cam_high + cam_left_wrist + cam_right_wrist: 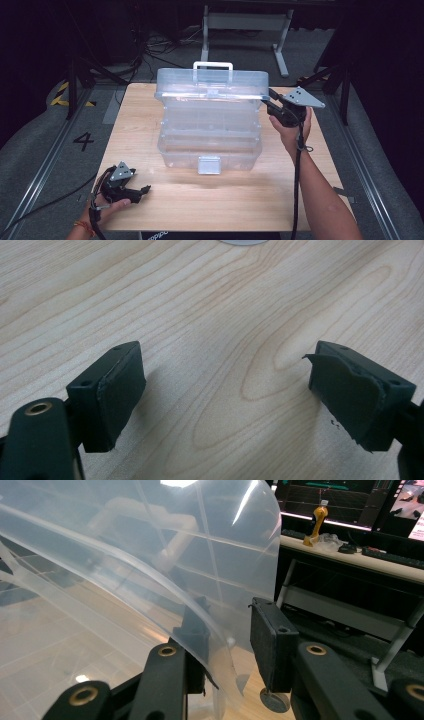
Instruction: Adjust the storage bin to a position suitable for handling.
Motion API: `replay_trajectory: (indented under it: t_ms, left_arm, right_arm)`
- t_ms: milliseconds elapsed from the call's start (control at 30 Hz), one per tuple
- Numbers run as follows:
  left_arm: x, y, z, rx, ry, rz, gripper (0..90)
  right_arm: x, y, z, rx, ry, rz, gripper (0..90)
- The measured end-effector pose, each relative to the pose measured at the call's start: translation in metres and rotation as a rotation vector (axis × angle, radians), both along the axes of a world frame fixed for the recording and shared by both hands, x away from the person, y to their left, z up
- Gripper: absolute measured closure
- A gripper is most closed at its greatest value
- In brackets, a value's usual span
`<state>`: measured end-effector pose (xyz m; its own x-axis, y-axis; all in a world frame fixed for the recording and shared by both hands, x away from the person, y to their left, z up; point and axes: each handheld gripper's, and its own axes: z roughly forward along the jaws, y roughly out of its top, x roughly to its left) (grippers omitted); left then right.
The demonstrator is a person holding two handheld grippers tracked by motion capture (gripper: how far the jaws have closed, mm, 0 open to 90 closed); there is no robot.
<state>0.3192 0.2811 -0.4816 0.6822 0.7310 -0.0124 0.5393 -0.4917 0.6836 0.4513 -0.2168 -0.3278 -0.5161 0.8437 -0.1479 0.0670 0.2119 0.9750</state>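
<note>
Clear plastic tiered storage box with white handle (210, 120) sitting mid-table on light wooden table (150, 210). Right gripper (270, 102) straddling lid's right edge (220, 645); far pad (270, 645) not touching, no real pinch showing. Risk: thin slick lid slipping out, dropping. Left gripper (142, 192) resting spread, empty, bracing nothing; box possibly sliding.

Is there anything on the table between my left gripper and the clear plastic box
Nothing visible: bare wooden table lies between the open left gripper and the clear plastic box.
</note>
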Motion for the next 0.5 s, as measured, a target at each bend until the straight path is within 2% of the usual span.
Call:
replay_trajectory:
  t_ms: [67, 200, 300, 333, 500]
  left_arm:
    - [0.000, 0.000, 0.000, 0.004, 0.003, 0.000, 15.3]
    - [0.000, 0.000, 0.000, 0.007, -0.003, -0.001, 15.3]
    - [0.001, 0.000, 0.001, 0.006, 0.005, -0.003, 15.0]
    - [0.001, 0.001, 0.001, 0.012, -0.004, -0.007, 14.9]
    - [0.001, 0.000, 0.000, -0.002, 0.011, 0.002, 14.8]
  right_arm:
    - [0.003, 0.000, 0.001, 0.015, 0.006, -0.004, 69.9]
    - [0.006, 0.001, 0.004, 0.010, 0.007, -0.021, 70.5]
    - [0.009, 0.001, 0.004, 0.033, 0.011, -0.020, 70.5]
    - [0.010, 0.001, 0.005, 0.034, 0.015, -0.020, 70.6]
    - [0.013, 0.003, 0.008, 0.025, 0.017, -0.031, 71.2]
